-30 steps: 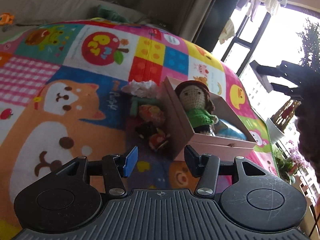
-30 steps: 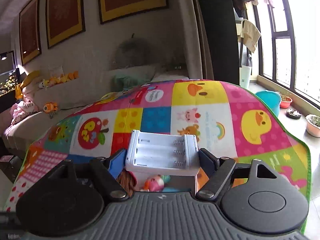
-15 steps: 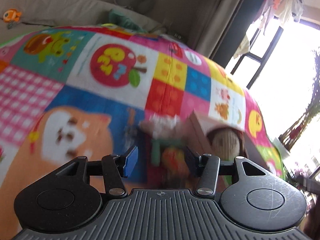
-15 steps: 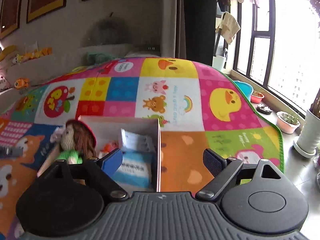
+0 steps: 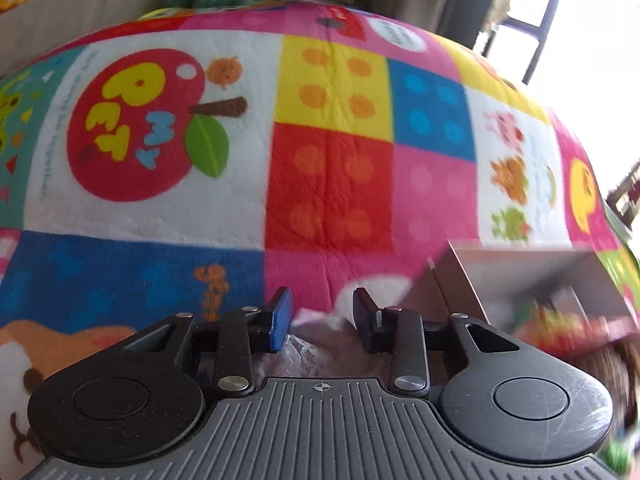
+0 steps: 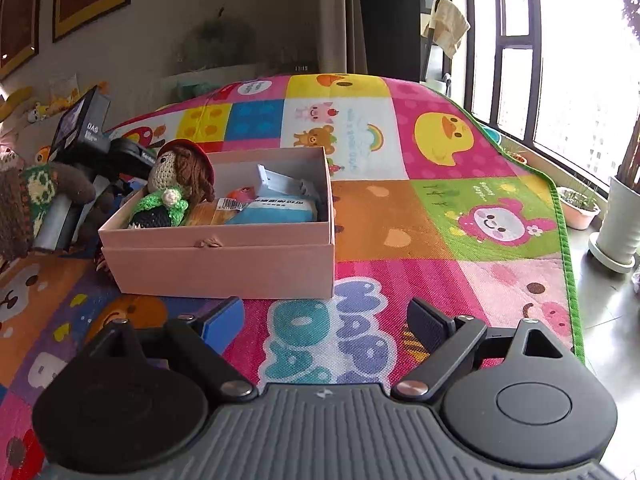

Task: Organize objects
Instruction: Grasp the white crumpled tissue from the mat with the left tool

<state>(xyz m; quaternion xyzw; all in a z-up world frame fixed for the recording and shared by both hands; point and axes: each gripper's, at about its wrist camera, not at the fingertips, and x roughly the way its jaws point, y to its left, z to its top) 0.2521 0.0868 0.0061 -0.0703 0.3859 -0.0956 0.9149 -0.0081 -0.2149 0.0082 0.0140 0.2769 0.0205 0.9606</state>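
Observation:
A pink cardboard box [image 6: 224,256] stands on the colourful play mat [image 6: 400,220]. In it lie a crochet doll [image 6: 176,184] in a green jumper, a white battery holder [image 6: 280,182] and a blue pack [image 6: 276,210]. My right gripper [image 6: 324,316] hovers low over the mat in front of the box; its jaws are opening wide, with nothing between them. My left gripper [image 5: 322,320] is just left of the box's wall [image 5: 500,276]. Its jaws are closing around a crinkly white-pink thing [image 5: 320,344], and the pads stand clear of it. In the right wrist view its fingertips are hidden behind the box.
A person's knitted sleeve [image 6: 24,204] and the left gripper's body [image 6: 84,132] crowd the box's left side. The mat's green edge [image 6: 564,240] runs along the right, with flower pots [image 6: 616,220] on the floor by the window. A sofa with soft toys [image 6: 48,108] stands behind.
The right gripper let go of the white battery holder, which now lies in the box, then drew back and sank, wider apart. The left gripper swung over to the white-pink thing and narrowed.

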